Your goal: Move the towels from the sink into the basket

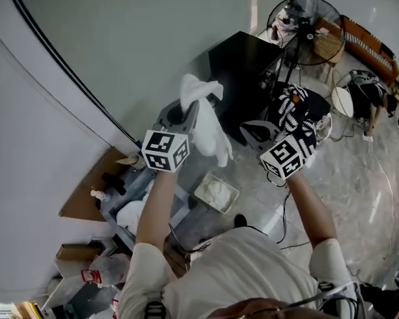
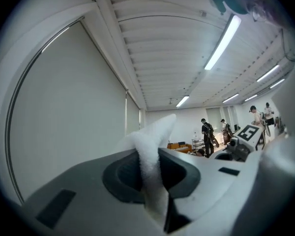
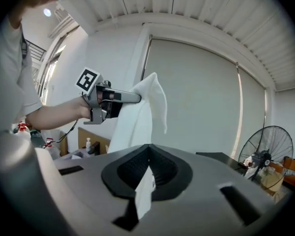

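My left gripper is raised high and shut on a white towel, which hangs down from its jaws. In the left gripper view the towel is pinched in the closed jaws and sticks out beyond them. My right gripper is beside the towel's lower end. Its own view shows it shut on a thin white strip of cloth, apparently a corner of the same towel. The white basket stands on the floor below with towels in it. Another white towel lies in the grey sink.
A black cabinet and a standing fan are behind the grippers. A soap bottle stands by the sink, with a brown board against the wall. Cables trail over the floor. People stand far off in the room.
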`<state>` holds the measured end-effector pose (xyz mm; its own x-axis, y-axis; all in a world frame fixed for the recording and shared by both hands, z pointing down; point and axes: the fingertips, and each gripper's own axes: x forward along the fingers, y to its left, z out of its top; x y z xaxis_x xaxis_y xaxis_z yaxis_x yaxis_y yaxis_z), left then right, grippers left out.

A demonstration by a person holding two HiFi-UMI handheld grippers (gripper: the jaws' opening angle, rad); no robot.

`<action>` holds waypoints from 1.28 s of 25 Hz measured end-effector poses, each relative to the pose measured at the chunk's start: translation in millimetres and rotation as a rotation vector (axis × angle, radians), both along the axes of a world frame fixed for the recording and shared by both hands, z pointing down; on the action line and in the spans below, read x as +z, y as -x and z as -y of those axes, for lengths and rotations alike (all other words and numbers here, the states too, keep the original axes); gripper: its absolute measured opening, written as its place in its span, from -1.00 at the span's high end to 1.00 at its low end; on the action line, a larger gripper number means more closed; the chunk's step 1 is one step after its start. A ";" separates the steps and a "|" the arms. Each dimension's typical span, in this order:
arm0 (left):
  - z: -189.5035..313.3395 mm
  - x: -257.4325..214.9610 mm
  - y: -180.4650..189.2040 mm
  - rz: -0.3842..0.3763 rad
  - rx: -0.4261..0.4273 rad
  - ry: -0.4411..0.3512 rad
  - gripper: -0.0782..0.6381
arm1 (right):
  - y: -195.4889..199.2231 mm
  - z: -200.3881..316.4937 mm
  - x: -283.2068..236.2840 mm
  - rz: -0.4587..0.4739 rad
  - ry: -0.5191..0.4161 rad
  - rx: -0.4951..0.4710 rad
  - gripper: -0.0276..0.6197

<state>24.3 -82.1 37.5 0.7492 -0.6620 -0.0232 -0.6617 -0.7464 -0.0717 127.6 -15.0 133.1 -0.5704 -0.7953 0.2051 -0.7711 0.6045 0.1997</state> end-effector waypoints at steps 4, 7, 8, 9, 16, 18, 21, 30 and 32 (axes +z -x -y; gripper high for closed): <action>6.8 29.9 -28.6 -0.009 0.045 0.058 0.63 | -34.4 1.3 18.3 -0.002 0.038 0.066 0.92; 11.8 46.9 -42.9 -0.005 0.054 0.086 0.63 | -49.7 6.1 30.3 0.000 0.063 0.079 0.92; 13.2 51.7 -47.2 -0.003 0.056 0.094 0.63 | -53.5 8.3 33.8 -0.004 0.070 0.080 0.92; 14.5 56.5 -51.1 -0.001 0.057 0.101 0.63 | -56.6 10.8 37.6 -0.010 0.075 0.078 0.92; 20.2 119.1 -59.6 0.029 0.031 0.184 0.63 | -54.7 24.6 95.8 -0.017 0.176 0.025 0.92; 22.3 146.1 -57.8 0.035 0.019 0.225 0.63 | -49.0 27.3 119.9 -0.020 0.216 0.002 0.92; 21.9 196.6 -53.0 0.045 -0.005 0.287 0.63 | -39.1 30.0 162.8 0.002 0.281 -0.031 0.92; 11.0 392.0 -40.0 0.112 -0.092 0.471 0.63 | -27.2 35.6 323.1 0.011 0.469 -0.078 0.92; 7.2 440.0 -35.1 0.107 -0.109 0.505 0.63 | -26.0 39.7 359.1 0.015 0.495 -0.061 0.92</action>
<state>59.4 -89.3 477.5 0.6561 -0.6450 0.3918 -0.7460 -0.6329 0.2074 153.6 -54.6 492.2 -0.6191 -0.5692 0.5410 -0.7317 0.6683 -0.1342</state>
